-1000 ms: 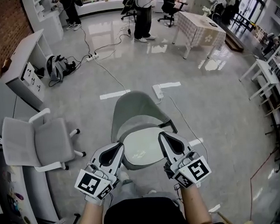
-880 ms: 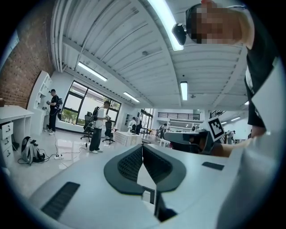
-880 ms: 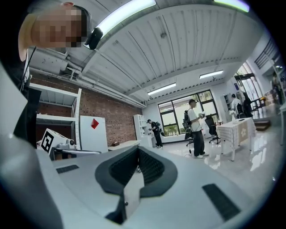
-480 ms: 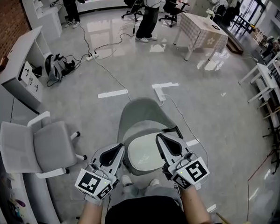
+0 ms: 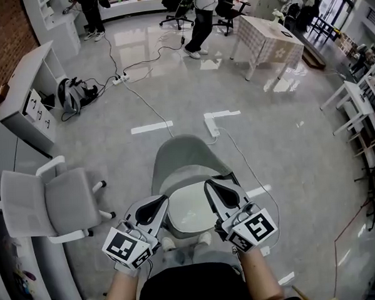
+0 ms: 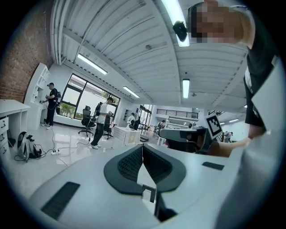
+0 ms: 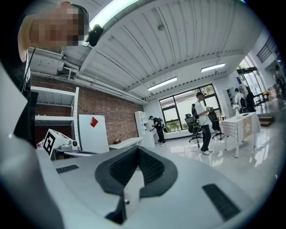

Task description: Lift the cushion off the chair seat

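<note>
Since the cushion lies flat on the chair seat, lifting has not begun: left tool and right tool flank it, held level, jaws closed together on nothing, apparently positioned to take opposite edges.

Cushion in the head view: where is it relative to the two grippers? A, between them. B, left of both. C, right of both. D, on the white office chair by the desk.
A: the pale cushion lies between the left gripper and the right gripper, in front of the grey chair back.
</note>
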